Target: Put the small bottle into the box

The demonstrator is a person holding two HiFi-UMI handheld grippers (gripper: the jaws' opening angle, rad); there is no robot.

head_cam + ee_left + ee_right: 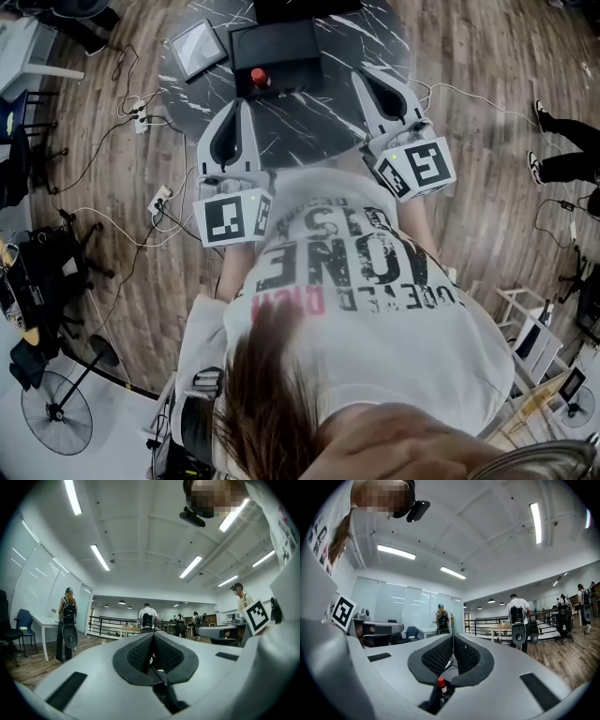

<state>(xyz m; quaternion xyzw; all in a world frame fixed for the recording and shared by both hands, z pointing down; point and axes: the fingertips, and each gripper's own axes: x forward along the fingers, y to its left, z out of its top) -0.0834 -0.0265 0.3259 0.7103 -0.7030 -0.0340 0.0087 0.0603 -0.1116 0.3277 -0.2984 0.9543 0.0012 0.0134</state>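
Observation:
In the head view a small bottle with a red cap [260,79] stands on the round dark marble table [309,122], right at the near side of a black box [277,49]. My left gripper [246,101] hovers just short of the bottle, jaws shut and empty. My right gripper [360,75] is held to the right of the box, also shut with nothing in it. Both grippers point level across the room. The left gripper [152,635] shows pads pressed together; so does the right gripper [453,636], with the bottle [440,684] seen low through its jaw gap.
A grey tablet-like slab [197,47] lies on the table's far left. Cables and a power strip [159,202] trail over the wooden floor, and a floor fan [56,412] stands at the lower left. A person's feet [544,141] are at the right. People with backpacks [147,618] stand farther off.

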